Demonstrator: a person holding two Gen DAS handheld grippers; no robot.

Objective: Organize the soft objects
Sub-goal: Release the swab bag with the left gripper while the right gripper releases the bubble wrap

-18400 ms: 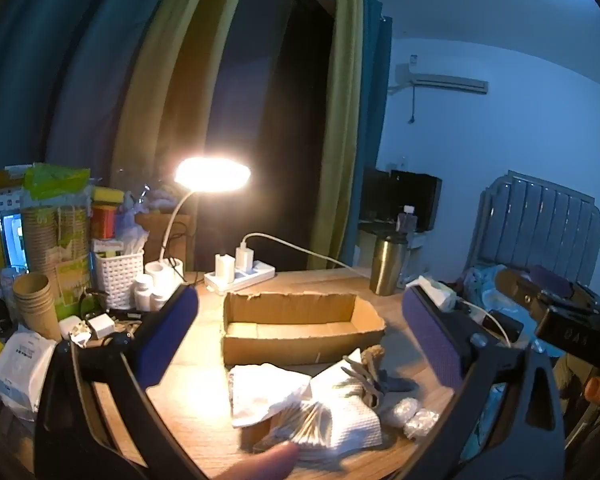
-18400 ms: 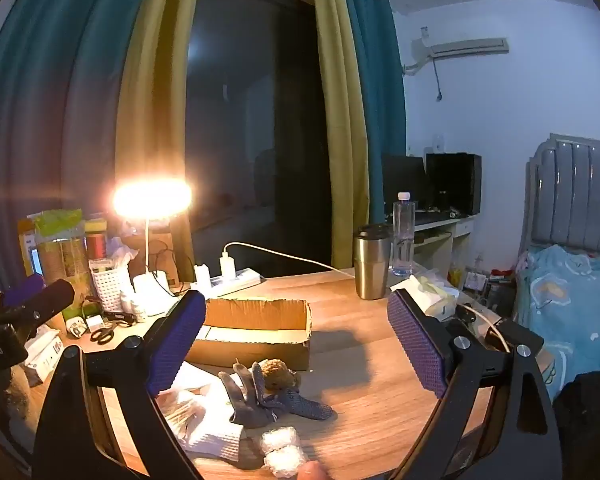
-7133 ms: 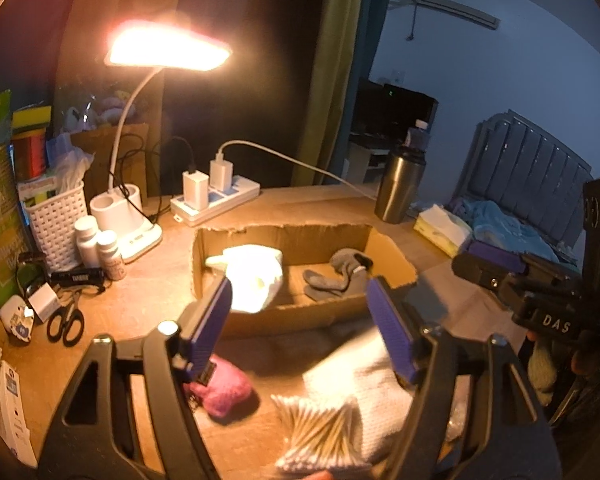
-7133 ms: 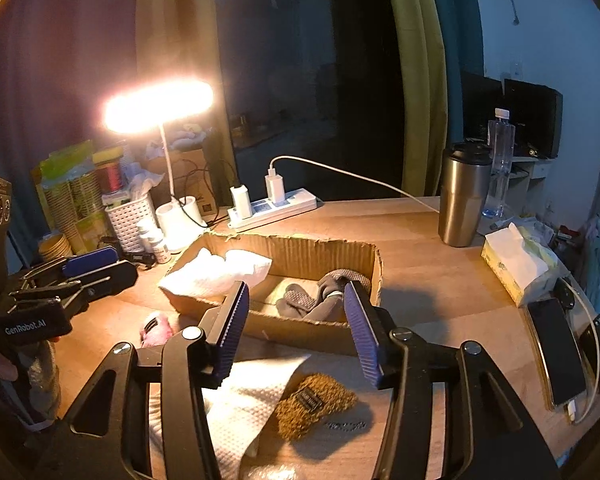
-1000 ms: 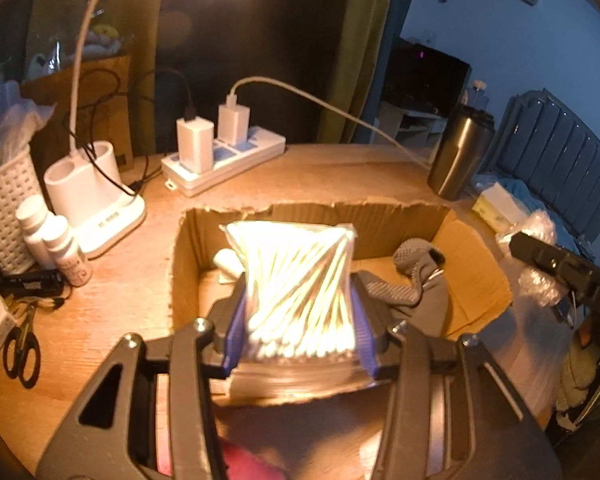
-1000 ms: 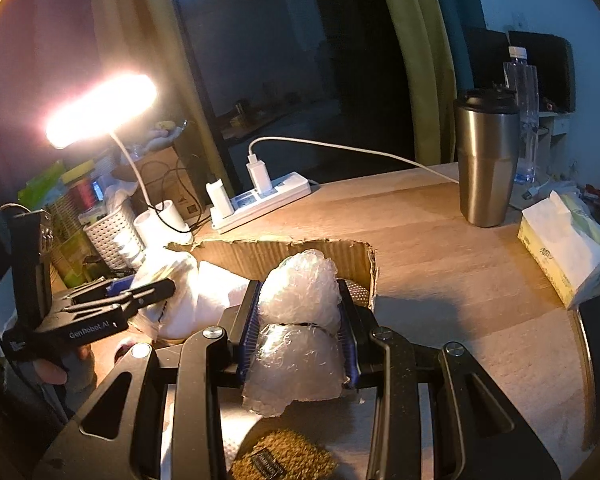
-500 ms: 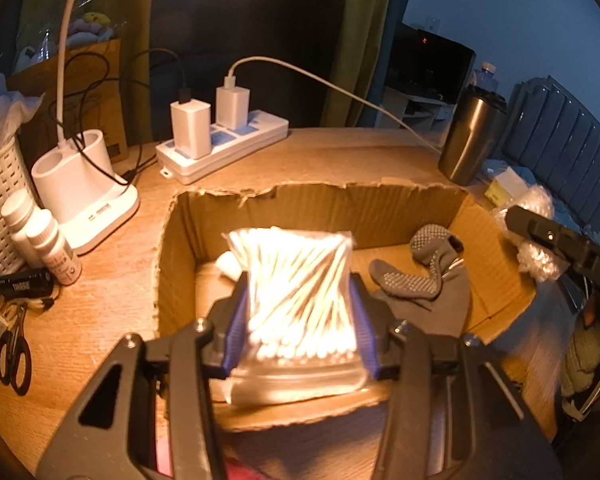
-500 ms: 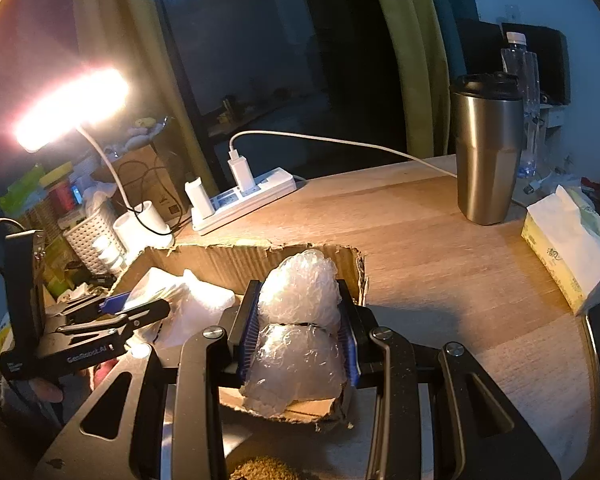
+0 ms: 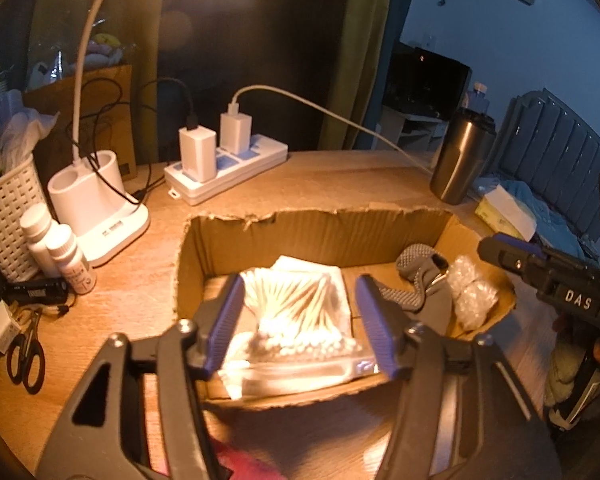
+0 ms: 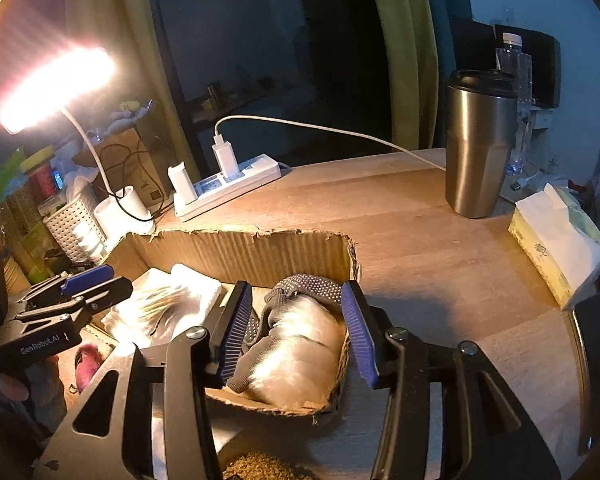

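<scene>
Cardboard box (image 9: 332, 236) sits mid-desk w/ both grippers hovering over its near edge. Left gripper (image 9: 300, 322) is spread wide, blue pads (image 9: 226, 320) clear on both sides of the bag of cotton swabs (image 9: 296, 320), which lies inside the box at its left end, on top of a white folded cloth (image 9: 320, 270). Right gripper (image 10: 296, 332) is also parted, pads not pressing on anything; betw. them, inside the box's right end, lies a clear plastic-wrapped bundle (image 10: 300, 356), blurred in the right wrist view, resting against a grey dotted glove (image 10: 304, 286). In the left wrist view the same bundle (image 9: 470, 294) shows as two crinkly lumps by the box's right wall, just beside the glove (image 9: 418, 276). Behind the box: white power strip (image 9: 228, 170) w/ two chargers plugged in, a lamp base (image 9: 96, 208) to the box's left-rear w/ two small white bottles (image 9: 58, 252) next to it, and a woven white basket (image 9: 4, 216) further left. Steel tumbler (image 10: 478, 144) stands well off to the box's right-rear, tissue pack (image 10: 556, 252) to the box's right. Scissors (image 9: 24, 356) lie left of the box near the desk edge. Something pink (image 10: 88, 360) sits on the desk just outside the box's front-left corner, and a brownish fuzzy item (image 10: 256, 466) lies in front of the box, mostly cut off.
</scene>
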